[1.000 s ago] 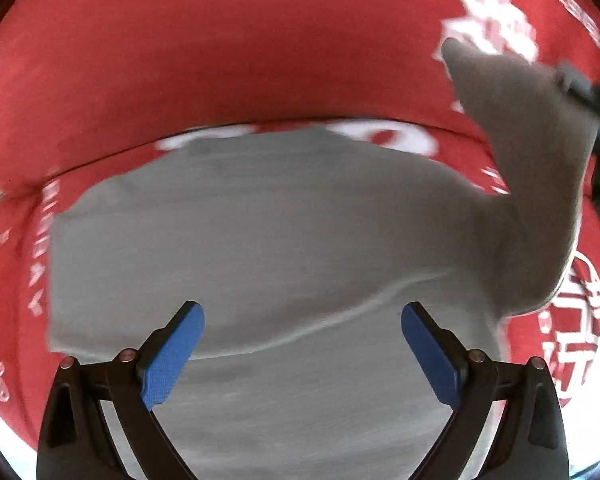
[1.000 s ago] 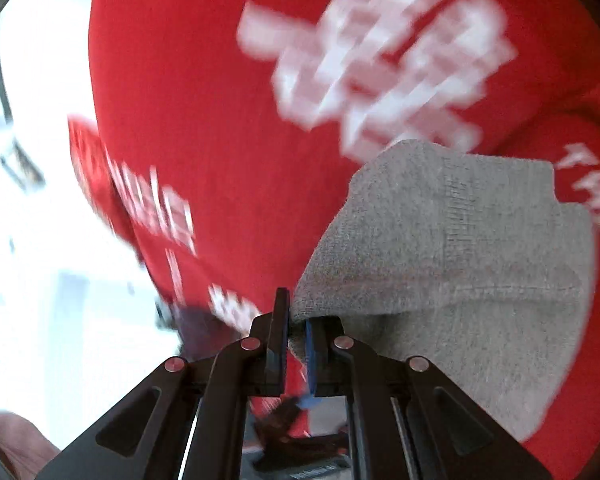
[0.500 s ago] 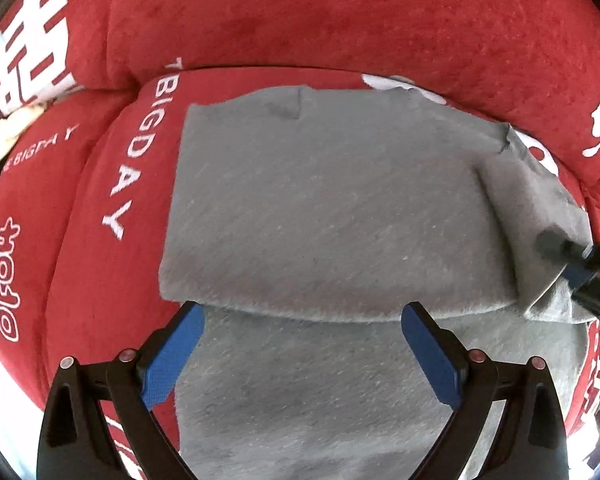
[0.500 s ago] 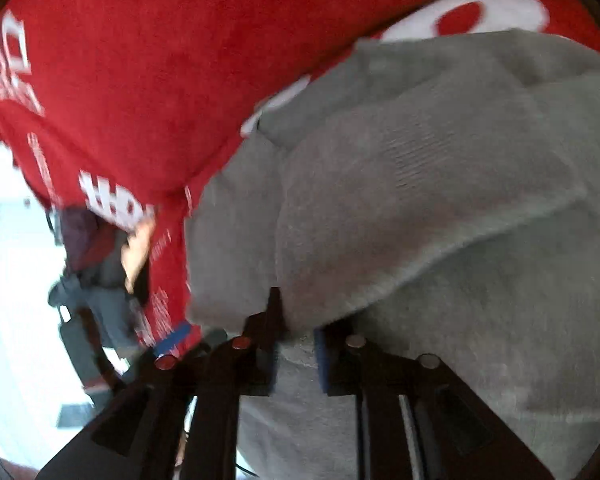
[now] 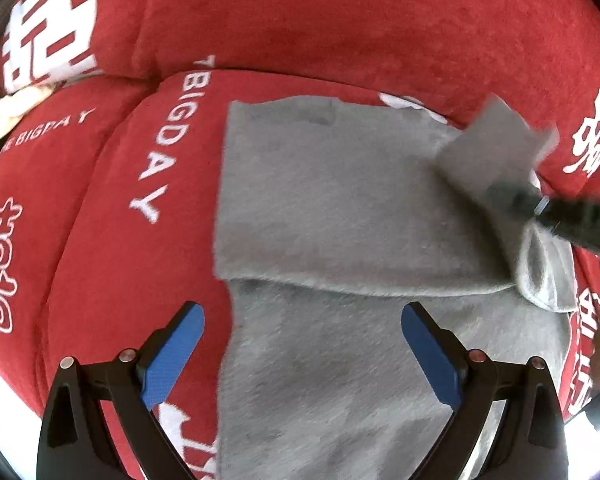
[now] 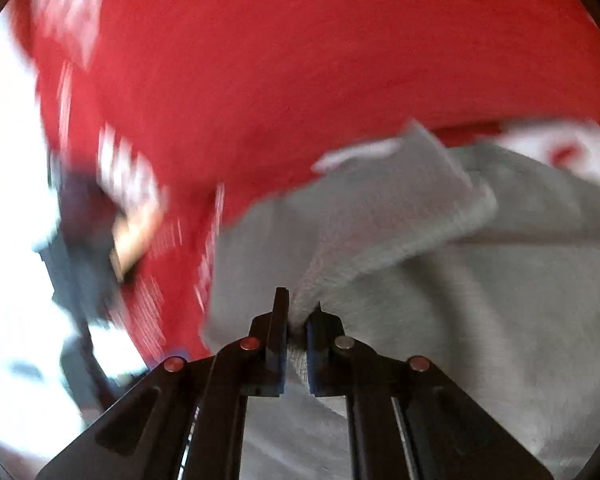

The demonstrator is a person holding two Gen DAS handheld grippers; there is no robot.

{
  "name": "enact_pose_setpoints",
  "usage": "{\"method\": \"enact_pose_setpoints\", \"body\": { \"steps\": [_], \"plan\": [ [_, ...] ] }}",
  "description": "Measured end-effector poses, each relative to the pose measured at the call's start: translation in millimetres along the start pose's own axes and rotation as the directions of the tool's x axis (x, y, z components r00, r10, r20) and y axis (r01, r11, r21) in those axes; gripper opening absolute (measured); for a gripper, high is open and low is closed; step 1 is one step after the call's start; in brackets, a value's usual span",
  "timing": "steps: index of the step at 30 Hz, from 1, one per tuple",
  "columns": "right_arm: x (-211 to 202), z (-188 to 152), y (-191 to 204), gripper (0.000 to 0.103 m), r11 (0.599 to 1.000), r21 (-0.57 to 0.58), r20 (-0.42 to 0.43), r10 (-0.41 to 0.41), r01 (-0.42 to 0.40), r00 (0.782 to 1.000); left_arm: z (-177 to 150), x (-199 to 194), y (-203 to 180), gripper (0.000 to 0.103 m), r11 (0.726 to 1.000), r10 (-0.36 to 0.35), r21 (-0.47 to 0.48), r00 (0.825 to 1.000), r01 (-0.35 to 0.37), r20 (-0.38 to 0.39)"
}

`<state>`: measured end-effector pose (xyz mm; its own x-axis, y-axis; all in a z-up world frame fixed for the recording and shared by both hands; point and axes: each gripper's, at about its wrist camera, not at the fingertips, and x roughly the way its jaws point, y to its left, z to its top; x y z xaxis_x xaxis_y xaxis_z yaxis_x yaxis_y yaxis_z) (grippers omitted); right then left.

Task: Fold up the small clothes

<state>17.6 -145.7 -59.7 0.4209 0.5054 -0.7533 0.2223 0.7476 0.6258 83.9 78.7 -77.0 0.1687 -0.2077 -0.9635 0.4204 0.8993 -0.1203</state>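
The grey garment [image 5: 340, 208] lies flat on the red cushion [image 5: 112, 264], with 1 fold already made: an upper layer ends in a straight edge that runs from left to right across the left wrist view, just ahead of the left gripper [image 5: 303, 344]. This gripper hangs over the lower layer with its 2 jaws spread wide and nothing between them. The right gripper [image 6: 298, 320] is closed on a bunched piece of the same cloth, probably a sleeve [image 6: 412, 184], at the garment's right end; in the left wrist view its dark tip [image 5: 540, 204] comes in from the right edge.

The coming move probably turns on this: the garment's long axis runs across, and the sleeve must travel inward along it, toward the middle. The right gripper is clearly nearer, because it already holds the piece. The left gripper is free to pin the body.
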Motion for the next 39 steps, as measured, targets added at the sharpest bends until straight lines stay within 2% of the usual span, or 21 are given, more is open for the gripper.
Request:
{"method": "enact_pose_setpoints", "body": {
  "steps": [2, 5, 7, 8, 9, 10, 12, 14, 17, 18, 20, 23, 25, 28, 29, 31, 32, 34, 35, 37, 39],
  "plan": [
    [28, -11, 29, 0.012, 0.981, -0.178, -0.094, -0.094, 0.076, 0.991, 0, -2, 9, 0.099, 1.000, -0.001, -0.024, 1.000, 0.001, 0.001],
    [51, -31, 50, 0.013, 0.928, -0.347, -0.153, -0.202, 0.139, 0.967, 2, -4, 22, 0.099, 0.998, -0.015, -0.055, 1.000, 0.015, 0.004],
    [61, -38, 56, 0.022, 0.902, -0.397, -0.167, -0.251, 0.168, 0.953, 6, -5, 29, 0.099, 0.997, -0.035, -0.074, 0.999, 0.035, 0.005],
    [63, -40, 57, 0.037, 0.905, -0.392, -0.174, -0.248, 0.164, 0.953, 8, -5, 31, 0.099, 0.996, -0.047, -0.078, 0.999, 0.047, 0.006],
    [61, -40, 58, 0.050, 0.916, -0.372, -0.177, -0.231, 0.152, 0.957, 10, -4, 31, 0.099, 0.995, -0.057, -0.078, 0.998, 0.058, 0.006],
    [58, -40, 55, 0.053, 0.924, -0.353, -0.176, -0.221, 0.148, 0.959, 13, -5, 31, 0.099, 0.994, -0.073, -0.077, 0.997, 0.073, 0.005],
    [43, -40, 46, 0.053, 0.949, -0.280, -0.160, -0.198, 0.148, 0.967, 18, -4, 25, 0.099, 0.992, -0.109, -0.066, 0.994, 0.108, -0.001],
    [15, -45, 22, 0.053, 0.982, -0.140, -0.128, -0.144, 0.126, 0.981, 24, 0, 14, 0.099, 0.990, -0.136, -0.043, 0.991, 0.136, -0.007],
    [-33, -64, -30, 0.053, 0.990, 0.105, -0.071, -0.086, 0.093, 0.994, 33, 6, -5, 0.099, 0.990, -0.144, -0.010, 0.990, 0.144, -0.006],
    [-52, -75, -54, 0.053, 0.974, 0.207, -0.046, -0.082, 0.090, 0.996, 35, 8, -7, 0.095, 0.990, -0.139, -0.014, 0.990, 0.139, -0.002],
    [-90, -100, -98, 0.053, 0.921, 0.384, 0.013, -0.079, 0.068, 0.997, 40, 21, -10, 0.078, 0.990, -0.137, -0.037, 0.990, 0.136, -0.026],
    [-129, -136, -148, 0.053, 0.816, 0.577, 0.100, -0.107, 0.030, 0.989, 42, 33, -14, 0.078, 0.993, -0.114, -0.044, 0.992, 0.111, -0.055],
    [-147, -163, -179, 0.053, 0.728, 0.685, 0.162, -0.112, -0.030, 0.980, 41, 36, -20, 0.078, 0.996, -0.084, -0.013, 0.995, 0.084, -0.056],
    [-153, -180, -209, 0.048, 0.634, 0.766, 0.218, -0.091, -0.112, 0.972, 40, 40, -30, 0.078, 0.999, -0.041, 0.028, 0.997, 0.043, -0.061],
    [-151, -183, -217, 0.041, 0.607, 0.779, 0.248, -0.075, -0.154, 0.966, 41, 40, -33, 0.078, 0.999, -0.027, 0.034, 0.998, 0.029, -0.062],
    [-149, -185, -227, 0.015, 0.578, 0.787, 0.304, -0.060, -0.215, 0.951, 41, 40, -36, 0.078, 0.999, -0.020, 0.031, 0.998, 0.022, -0.064],
    [-150, -184, -233, 0.007, 0.566, 0.788, 0.330, -0.056, -0.242, 0.942, 42, 38, -38, 0.078, 0.999, -0.021, 0.026, 0.998, 0.023, -0.065],
    [-153, -180, -231, 0.007, 0.573, 0.772, 0.372, -0.058, -0.274, 0.926, 39, 35, -42, 0.078, 0.999, -0.019, 0.027, 0.998, 0.021, -0.060],
    [-155, -174, -225, 0.007, 0.601, 0.747, 0.392, -0.050, -0.286, 0.919, 37, 35, -44, 0.078, 0.999, -0.011, 0.033, 0.998, 0.013, -0.058],
    [-165, -172, -229, 0.007, 0.642, 0.720, 0.383, -0.052, -0.263, 0.922, 34, 38, -50, 0.078, 0.999, 0.005, 0.048, 0.998, -0.002, -0.062],
    [-164, -172, -232, 0.007, 0.660, 0.715, 0.352, -0.056, -0.230, 0.934, 29, 39, -54, 0.078, 0.998, 0.024, 0.067, 0.999, -0.021, -0.043]
  ]
}}
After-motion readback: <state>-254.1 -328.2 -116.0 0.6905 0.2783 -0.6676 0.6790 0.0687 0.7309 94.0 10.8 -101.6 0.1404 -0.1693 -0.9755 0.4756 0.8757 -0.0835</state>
